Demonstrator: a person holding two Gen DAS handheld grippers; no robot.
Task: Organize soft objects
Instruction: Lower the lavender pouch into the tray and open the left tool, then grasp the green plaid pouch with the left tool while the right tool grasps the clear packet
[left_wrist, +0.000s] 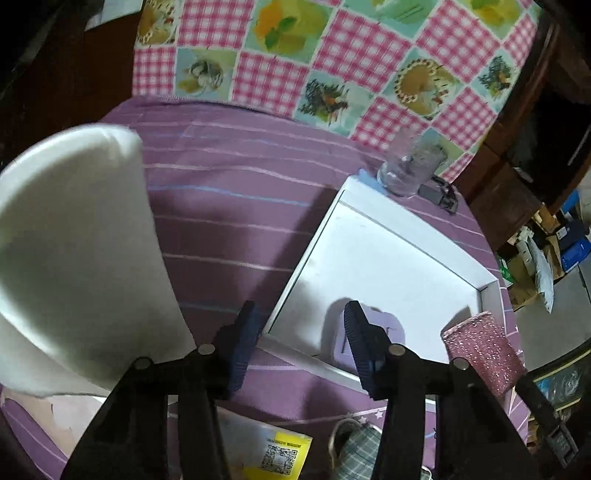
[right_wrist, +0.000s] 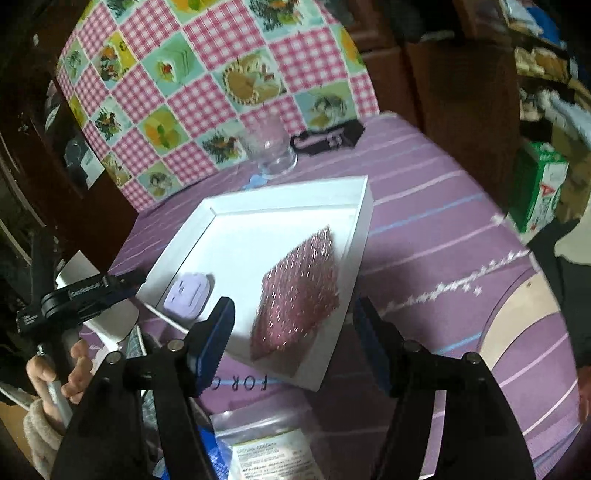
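Observation:
A white shallow box (left_wrist: 388, 258) lies on the purple striped cloth; it also shows in the right wrist view (right_wrist: 236, 236). In it lie a small lilac soft pad (right_wrist: 188, 293), also in the left wrist view (left_wrist: 384, 328), and a pink glittery pouch (right_wrist: 297, 295), whose end shows in the left wrist view (left_wrist: 480, 350). My left gripper (left_wrist: 299, 317) is open and empty over the box's near corner. My right gripper (right_wrist: 293, 314) is open and empty just above the pouch. A white curved sheet (left_wrist: 74, 251) stands at the left.
A clear glass (right_wrist: 269, 151) and a black clip (right_wrist: 325, 138) stand beyond the box. A checked pouch (left_wrist: 354, 454) and a yellow QR packet (left_wrist: 280, 454) lie near me. A plastic packet (right_wrist: 266, 450) lies below the right gripper. A pink checked cloth (left_wrist: 332, 55) covers the far table.

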